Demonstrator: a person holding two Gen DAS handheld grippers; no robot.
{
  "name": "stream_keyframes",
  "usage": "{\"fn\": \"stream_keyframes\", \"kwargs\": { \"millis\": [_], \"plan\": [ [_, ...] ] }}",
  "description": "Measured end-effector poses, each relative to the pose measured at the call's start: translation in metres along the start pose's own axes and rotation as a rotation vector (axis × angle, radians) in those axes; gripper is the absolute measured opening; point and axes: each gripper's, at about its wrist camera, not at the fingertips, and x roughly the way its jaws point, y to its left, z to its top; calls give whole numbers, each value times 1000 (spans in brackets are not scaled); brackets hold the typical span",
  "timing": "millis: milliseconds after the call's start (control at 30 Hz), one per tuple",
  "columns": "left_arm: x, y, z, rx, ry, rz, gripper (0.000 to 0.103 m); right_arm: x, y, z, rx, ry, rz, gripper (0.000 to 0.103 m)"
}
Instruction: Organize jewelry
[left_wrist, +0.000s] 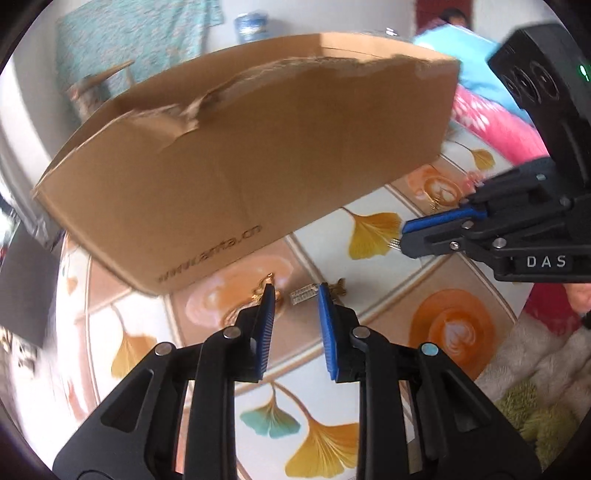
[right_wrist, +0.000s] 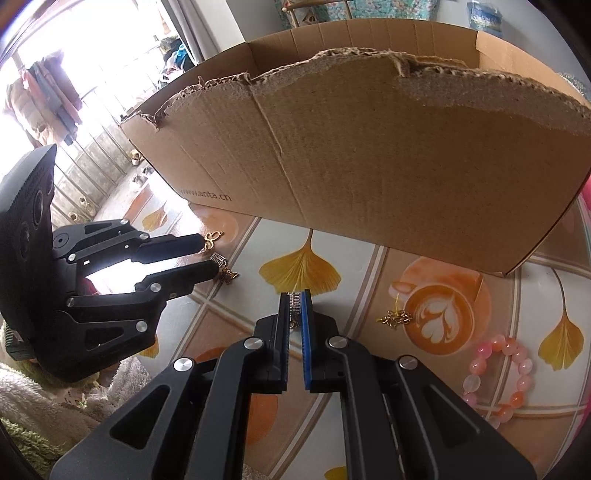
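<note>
The left gripper (left_wrist: 295, 291) tilts downward with fingers parted, while the right gripper (right_wrist: 294, 295) has fingers pinched together.

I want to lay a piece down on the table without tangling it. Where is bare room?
Free: the patch between the cardboard box wall and the right gripper, and the cloth nearer than the left gripper. Crowded: by the gold charm and pink bead bracelet, and at the left gripper's tips.

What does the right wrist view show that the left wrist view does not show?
Only the right wrist view: a pink bead bracelet and a gold chain piece by the coffee print. Only the left wrist view: a blue bottle behind the box. Both: the cardboard box, the butterfly earring, the left gripper and the right gripper, shut on a silver piece.
</note>
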Motion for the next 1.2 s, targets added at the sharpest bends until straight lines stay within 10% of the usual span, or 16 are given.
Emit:
{"fn": "stream_keyframes", "kwargs": {
  "millis": [333,1200],
  "plan": [
    [8,9,9,-12,9,-110,13,1,0,1,16,-2,5,6],
    [-46,32,1,-163,-103,-74,4,-53,-1,17,33,-168,56,5]
  ]
}}
